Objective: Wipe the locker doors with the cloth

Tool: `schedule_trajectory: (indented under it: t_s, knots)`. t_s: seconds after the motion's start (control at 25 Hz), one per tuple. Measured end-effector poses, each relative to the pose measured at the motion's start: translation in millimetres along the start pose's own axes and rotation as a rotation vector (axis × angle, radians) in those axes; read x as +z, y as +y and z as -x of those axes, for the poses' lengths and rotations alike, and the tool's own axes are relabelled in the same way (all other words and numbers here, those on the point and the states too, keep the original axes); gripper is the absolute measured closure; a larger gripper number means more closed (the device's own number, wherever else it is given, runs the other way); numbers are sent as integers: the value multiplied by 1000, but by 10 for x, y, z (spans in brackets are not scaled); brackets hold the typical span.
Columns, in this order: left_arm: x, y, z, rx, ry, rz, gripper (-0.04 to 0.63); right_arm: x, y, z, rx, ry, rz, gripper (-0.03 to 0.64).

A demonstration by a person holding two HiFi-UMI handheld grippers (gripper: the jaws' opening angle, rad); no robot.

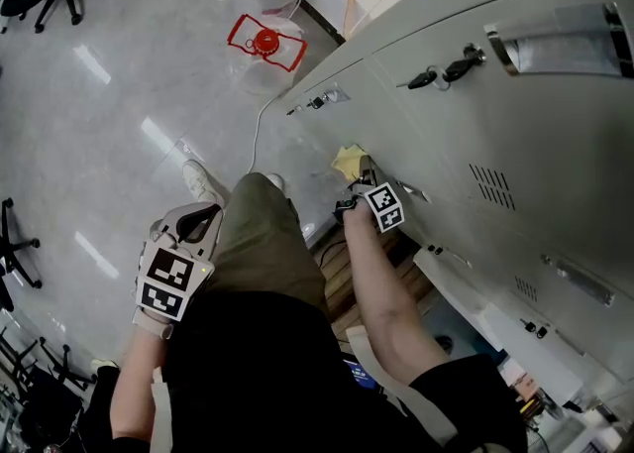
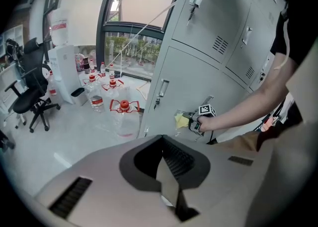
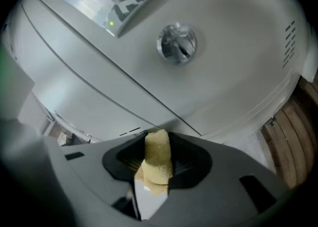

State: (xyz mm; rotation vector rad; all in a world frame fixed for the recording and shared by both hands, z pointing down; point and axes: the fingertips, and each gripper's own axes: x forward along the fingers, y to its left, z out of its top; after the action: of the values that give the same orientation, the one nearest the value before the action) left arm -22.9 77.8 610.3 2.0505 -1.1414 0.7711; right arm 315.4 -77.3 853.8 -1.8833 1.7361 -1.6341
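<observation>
Nothing readable; the locker label [image 3: 124, 5] shows only blurred marks.

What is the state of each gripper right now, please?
Left gripper: jaws shut, holding nothing.
Right gripper: jaws shut on the yellow cloth.

Bright even light, daylight through window [image 2: 133, 39], glare streaks on floor [image 1: 109, 134], both gripper views fisheye-warped with dark corners, cloth [image 3: 157, 164] slightly soft.
</observation>
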Motion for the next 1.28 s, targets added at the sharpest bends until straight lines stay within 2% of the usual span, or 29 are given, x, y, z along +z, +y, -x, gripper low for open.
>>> schedule_trajectory:
  t_s: [0.24,0.52,0.76,1.28]
  knots:
    - [126,-134,-20,-15,-33,-2,588,106,118,172,-4,14,66,480]
    - [292,-171,12,-17,-82,-14,588,195,343,323,41,12,55,480]
    - [376,-63,107,9,-119,4,588,188,710,301,117,25,33,480]
    - [514,308,256,15,-156,8,588,-90,1450,-82,180,48,26,480]
